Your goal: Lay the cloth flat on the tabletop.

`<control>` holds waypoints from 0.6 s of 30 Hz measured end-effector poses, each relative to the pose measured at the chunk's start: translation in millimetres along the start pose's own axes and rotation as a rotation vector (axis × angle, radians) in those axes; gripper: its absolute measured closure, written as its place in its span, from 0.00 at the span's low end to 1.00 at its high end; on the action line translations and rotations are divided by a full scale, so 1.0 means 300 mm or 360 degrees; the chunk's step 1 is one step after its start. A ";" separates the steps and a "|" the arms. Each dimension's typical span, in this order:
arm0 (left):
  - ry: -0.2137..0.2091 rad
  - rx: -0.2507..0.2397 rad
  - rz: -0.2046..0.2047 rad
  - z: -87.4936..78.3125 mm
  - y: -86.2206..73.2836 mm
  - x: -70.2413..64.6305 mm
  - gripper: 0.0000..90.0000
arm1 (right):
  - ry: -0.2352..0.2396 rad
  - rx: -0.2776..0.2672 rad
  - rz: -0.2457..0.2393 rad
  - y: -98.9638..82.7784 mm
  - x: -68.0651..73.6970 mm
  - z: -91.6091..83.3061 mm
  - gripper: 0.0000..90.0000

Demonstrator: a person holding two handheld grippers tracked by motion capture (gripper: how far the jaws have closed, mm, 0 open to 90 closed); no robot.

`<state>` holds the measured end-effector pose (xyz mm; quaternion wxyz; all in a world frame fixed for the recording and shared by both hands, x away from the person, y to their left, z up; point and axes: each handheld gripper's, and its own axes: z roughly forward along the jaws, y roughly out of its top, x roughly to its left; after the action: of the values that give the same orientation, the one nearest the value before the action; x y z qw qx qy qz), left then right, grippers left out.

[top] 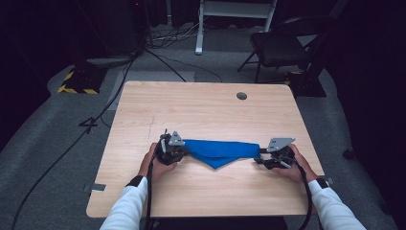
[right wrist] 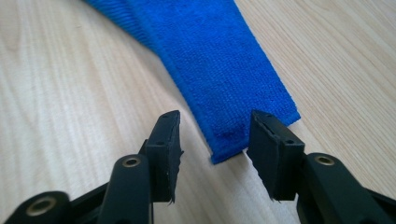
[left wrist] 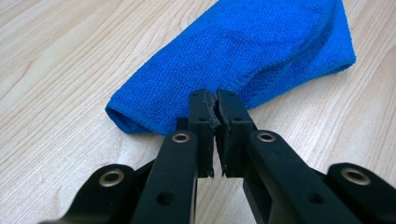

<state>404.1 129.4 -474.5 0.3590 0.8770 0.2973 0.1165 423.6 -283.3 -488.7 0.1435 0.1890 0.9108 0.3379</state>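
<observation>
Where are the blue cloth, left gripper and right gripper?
blue cloth [top: 220, 151], high view, middle of the folded fabric.
left gripper [left wrist: 215, 109], left gripper view, tips of its closed jaws at the cloth's edge.
right gripper [right wrist: 215, 128], right gripper view, gap between its open jaws.

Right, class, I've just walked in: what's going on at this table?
A person at a wooden table works on a folded blue cloth with a hand-held tool in each hand. The left tool is shut, its pads pinching the cloth's edge. The right tool stands open, its jaws either side of the cloth's narrow end without pressing on it. The cloth lies flat on the table between the two hands.
</observation>
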 end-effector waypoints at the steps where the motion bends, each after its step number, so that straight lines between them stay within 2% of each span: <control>1: -0.0005 -0.0002 0.0003 0.002 0.001 0.000 0.95 | 0.0004 -0.0005 0.0015 0.001 -0.006 0.003 0.57; 5: -0.0014 0.0007 -0.0001 0.012 0.003 0.003 0.95 | 0.0042 -0.0022 0.0053 0.004 -0.019 0.016 0.60; 6: -0.0011 0.0009 -0.0004 0.016 0.003 0.003 0.95 | 0.0051 -0.0018 0.0060 0.008 -0.021 0.020 0.65; 7: -0.0010 0.0018 0.0007 0.021 0.006 0.006 0.95 | 0.0084 -0.0007 0.0069 0.020 -0.025 0.028 0.75; 8: -0.0011 0.0019 0.0001 0.023 0.007 0.007 0.95 | 0.0084 -0.0007 0.0069 0.020 -0.025 0.028 0.75; 9: -0.0010 0.0017 0.0000 0.028 0.012 0.008 0.95 | 0.0076 0.0010 0.0052 0.029 -0.024 0.032 0.86; 10: -0.0010 0.0017 0.0000 0.028 0.012 0.008 0.95 | 0.0076 0.0010 0.0052 0.029 -0.024 0.032 0.86; 14: -0.0009 0.0014 -0.0003 0.030 0.013 0.014 0.95 | -0.0007 0.0056 0.0004 0.040 -0.018 0.032 0.96; 18: -0.0002 -0.0026 -0.0010 0.014 0.017 0.017 0.95 | -0.0005 0.0021 0.0012 0.036 -0.022 0.018 0.97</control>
<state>412.3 127.3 -473.9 0.3666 0.8732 0.2990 0.1172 434.3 -275.7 -484.5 0.1425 0.1940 0.9120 0.3322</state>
